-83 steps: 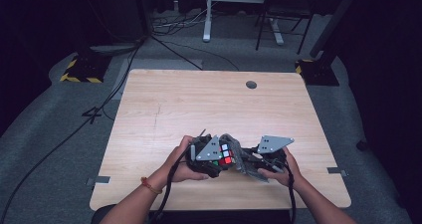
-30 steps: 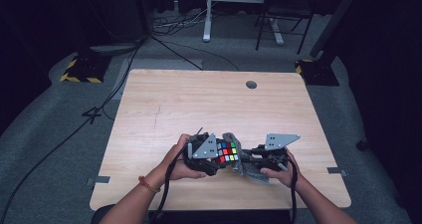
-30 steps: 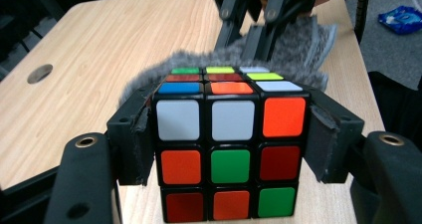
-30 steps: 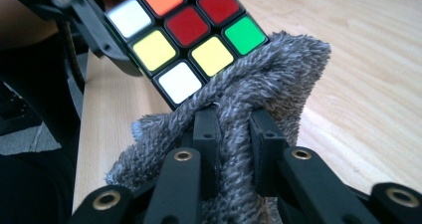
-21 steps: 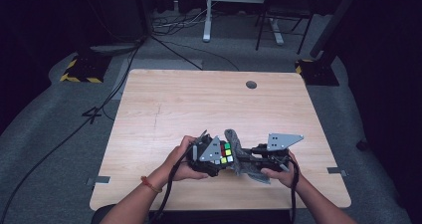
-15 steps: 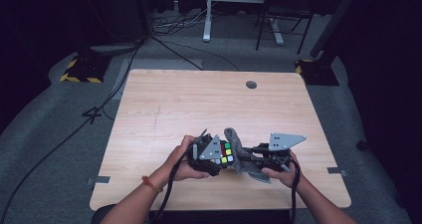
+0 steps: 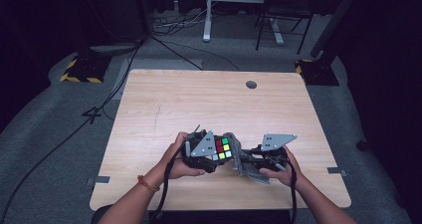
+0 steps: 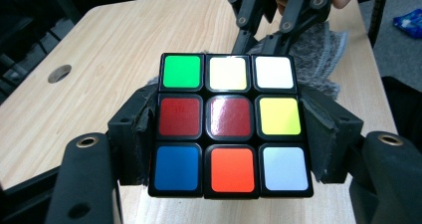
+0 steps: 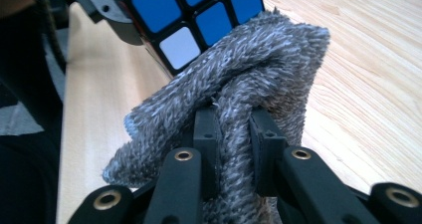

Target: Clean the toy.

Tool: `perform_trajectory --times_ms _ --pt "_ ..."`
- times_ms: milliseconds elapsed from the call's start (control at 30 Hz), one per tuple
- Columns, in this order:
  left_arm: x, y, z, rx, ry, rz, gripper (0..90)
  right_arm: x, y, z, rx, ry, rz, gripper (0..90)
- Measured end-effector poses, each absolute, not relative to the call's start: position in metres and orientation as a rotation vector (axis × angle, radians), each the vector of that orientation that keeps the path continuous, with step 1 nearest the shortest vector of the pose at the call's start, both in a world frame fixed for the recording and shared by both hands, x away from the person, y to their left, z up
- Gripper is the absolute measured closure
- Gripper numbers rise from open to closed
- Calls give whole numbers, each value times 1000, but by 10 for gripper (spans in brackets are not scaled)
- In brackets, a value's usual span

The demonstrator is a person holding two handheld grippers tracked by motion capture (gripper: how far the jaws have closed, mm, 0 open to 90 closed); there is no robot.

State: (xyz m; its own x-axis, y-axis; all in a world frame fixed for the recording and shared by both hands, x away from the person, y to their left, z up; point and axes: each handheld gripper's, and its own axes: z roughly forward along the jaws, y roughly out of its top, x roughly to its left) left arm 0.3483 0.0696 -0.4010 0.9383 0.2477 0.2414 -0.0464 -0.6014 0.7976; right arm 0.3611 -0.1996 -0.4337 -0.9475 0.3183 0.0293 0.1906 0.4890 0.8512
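Your left gripper [image 8: 229, 134] holds the puzzle cube [image 8: 230, 124] clamped between its jaws, one pad pressed against each side face, above the near part of the worktop [image 7: 199, 104]. The face towards the left gripper view shows green, cream and white tiles on top, two red and one yellow in the middle, blue, orange and pale blue below. Your right gripper [image 9: 234, 129] has its jaws clamped on a grey cloth [image 9: 239, 84], whose bunched end touches the cube's blue face. Compared with the earliest frame, the cube's coloured face is turned more upward in the high view; both grips are unchanged.
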Motion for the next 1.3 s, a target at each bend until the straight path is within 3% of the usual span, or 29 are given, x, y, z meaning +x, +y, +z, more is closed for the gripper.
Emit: perform_trajectory --times_ms 267,667,967,1300 --pt "344 52 -415 2258 91 366 334 347 -199 -415 344 2471 1558 775" --pt "341 66 -396 2163 102 390 334 366 -199 -441 491 2595 1396 774" --pt "348 68 -404 2207 143 404 334 350 -197 -426 388 2544 1481 773" --pt "339 48 -415 2273 66 369 334 345 -200 -415 349 2478 1518 772"
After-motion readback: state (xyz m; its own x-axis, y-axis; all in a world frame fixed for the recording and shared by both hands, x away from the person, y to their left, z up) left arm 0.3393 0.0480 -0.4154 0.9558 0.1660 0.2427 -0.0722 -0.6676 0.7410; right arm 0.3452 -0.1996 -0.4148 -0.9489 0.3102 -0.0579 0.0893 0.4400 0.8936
